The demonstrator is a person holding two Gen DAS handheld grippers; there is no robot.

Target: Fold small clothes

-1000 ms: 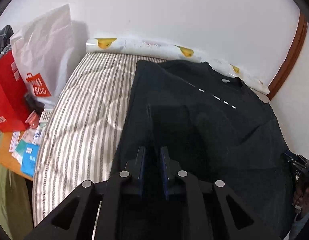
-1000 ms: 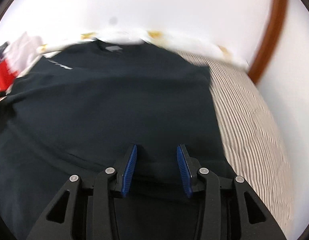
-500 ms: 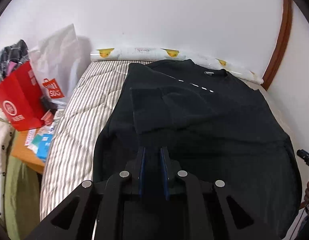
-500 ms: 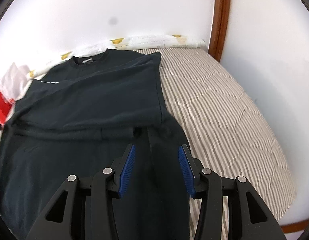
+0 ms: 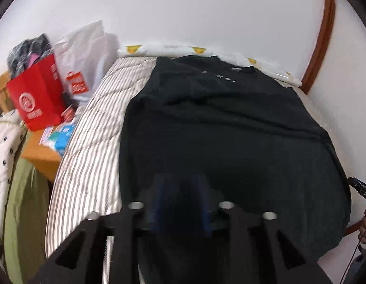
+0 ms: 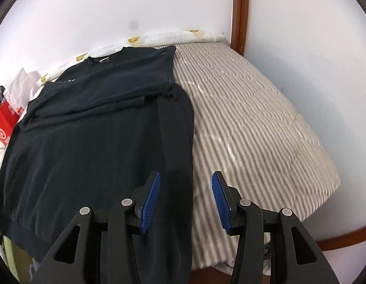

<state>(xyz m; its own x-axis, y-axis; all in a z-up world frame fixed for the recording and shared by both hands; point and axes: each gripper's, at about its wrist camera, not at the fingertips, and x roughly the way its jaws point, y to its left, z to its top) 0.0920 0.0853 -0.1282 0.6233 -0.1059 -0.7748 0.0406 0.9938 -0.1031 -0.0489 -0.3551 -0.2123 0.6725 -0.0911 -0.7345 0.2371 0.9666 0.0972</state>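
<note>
A black long-sleeved top (image 5: 225, 130) lies flat on the striped mattress (image 5: 92, 146), collar toward the far wall, sleeves folded in over the body. It also shows in the right wrist view (image 6: 92, 127), with one sleeve running down its right side. My left gripper (image 5: 181, 203) hovers over the hem; its blue pads are blurred and stand apart with nothing between them. My right gripper (image 6: 185, 198) is open and empty, above the top's right edge near the hem.
A red paper bag (image 5: 37, 101) and a white shopping bag (image 5: 83, 64) stand left of the mattress, with small boxes on a wooden stand (image 5: 40, 153). A rolled duck-print sheet (image 5: 173, 48) lies along the wall. Bare striped mattress (image 6: 254, 127) lies right of the top.
My left gripper has let go of the black fabric and its pads have opened. Both grippers have drawn back toward the hem; the right one stayed open.
</note>
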